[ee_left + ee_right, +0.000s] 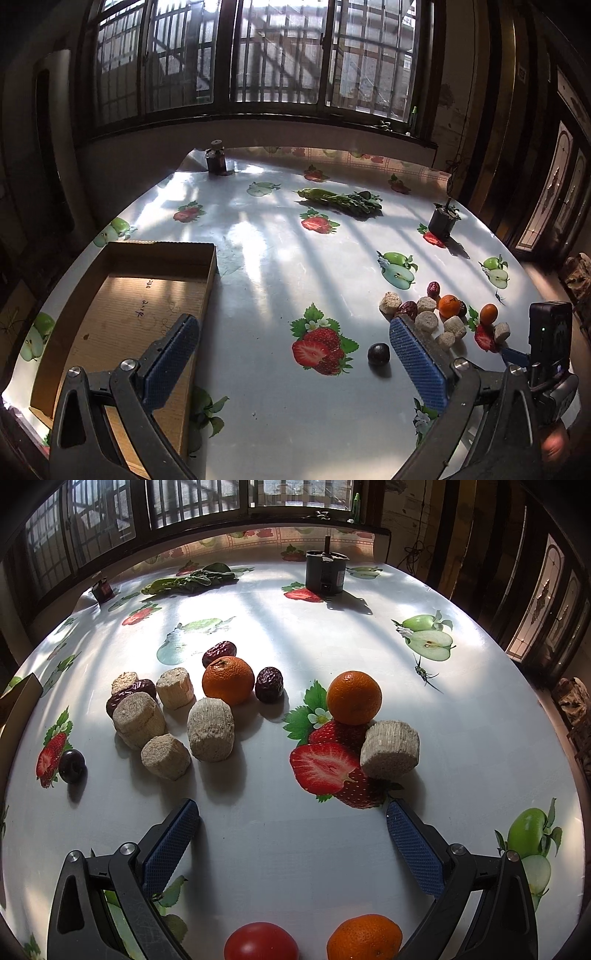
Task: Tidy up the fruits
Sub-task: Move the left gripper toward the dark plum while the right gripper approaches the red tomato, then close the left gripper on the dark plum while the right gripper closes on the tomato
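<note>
My left gripper (295,350) hangs open over the table, with nothing between its blue pads. An open cardboard box (74,295) lies under its left finger. A dark plum (378,354) sits just left of its right finger. Beyond lie two tangerines (449,305), red dates (434,289) and several beige cylinder chunks (426,320). My right gripper (291,819) is open and low, facing the same pile. Ahead of it are a tangerine (228,679), another tangerine (354,697), dates (269,684), chunks (210,729) and the plum (72,760). A tomato (260,941) and a third tangerine (364,938) lie under it.
Leafy greens (340,199) lie at the far middle of the table. A dark cylinder (443,219) stands at the far right and a smaller dark object (216,158) at the far left corner. The fruit-print tablecloth (295,849) covers the table; its right edge drops off beside the pile.
</note>
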Action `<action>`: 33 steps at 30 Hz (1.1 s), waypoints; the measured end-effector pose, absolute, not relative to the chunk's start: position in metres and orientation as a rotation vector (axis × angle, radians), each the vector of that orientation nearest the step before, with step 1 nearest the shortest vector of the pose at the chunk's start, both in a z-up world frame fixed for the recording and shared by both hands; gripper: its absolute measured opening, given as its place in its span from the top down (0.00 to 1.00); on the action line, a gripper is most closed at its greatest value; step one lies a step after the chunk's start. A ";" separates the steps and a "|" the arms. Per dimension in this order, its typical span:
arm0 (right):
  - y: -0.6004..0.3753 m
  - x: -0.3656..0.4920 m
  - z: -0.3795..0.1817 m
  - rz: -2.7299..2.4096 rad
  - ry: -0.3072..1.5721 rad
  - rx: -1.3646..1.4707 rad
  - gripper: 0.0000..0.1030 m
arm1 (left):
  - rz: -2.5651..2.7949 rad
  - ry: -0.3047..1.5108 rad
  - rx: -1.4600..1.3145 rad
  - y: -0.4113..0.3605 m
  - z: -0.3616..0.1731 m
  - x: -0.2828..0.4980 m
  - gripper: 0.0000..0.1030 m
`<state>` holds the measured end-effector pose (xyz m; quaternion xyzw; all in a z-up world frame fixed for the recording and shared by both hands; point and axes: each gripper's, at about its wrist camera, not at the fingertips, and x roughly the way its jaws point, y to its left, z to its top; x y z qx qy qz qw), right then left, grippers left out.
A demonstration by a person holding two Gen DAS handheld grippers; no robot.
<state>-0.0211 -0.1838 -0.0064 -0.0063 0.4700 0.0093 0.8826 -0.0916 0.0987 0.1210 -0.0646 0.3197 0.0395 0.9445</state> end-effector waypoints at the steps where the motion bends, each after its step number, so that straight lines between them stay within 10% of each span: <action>1: -0.184 -0.021 -0.005 0.025 0.986 -0.018 0.01 | 0.096 0.634 -0.149 0.110 0.127 -0.095 0.00; 10: -0.210 -0.087 0.097 0.112 0.589 0.144 0.02 | 0.084 0.568 -0.180 0.143 0.133 -0.112 0.00; 14: -0.215 -0.082 0.092 0.137 0.752 0.210 0.01 | 0.004 0.653 -0.179 0.127 0.116 -0.097 0.00; 18: -0.217 -0.090 0.070 0.073 0.798 0.127 0.18 | -0.079 0.771 -0.164 0.106 0.095 -0.079 0.01; 23: -0.238 -0.097 0.050 0.101 0.844 0.215 0.36 | -0.295 0.900 -0.172 0.059 0.073 -0.073 0.28; 33: -0.234 -0.094 0.022 0.184 0.916 0.254 0.52 | -0.459 0.926 -0.064 -0.017 0.056 -0.076 0.29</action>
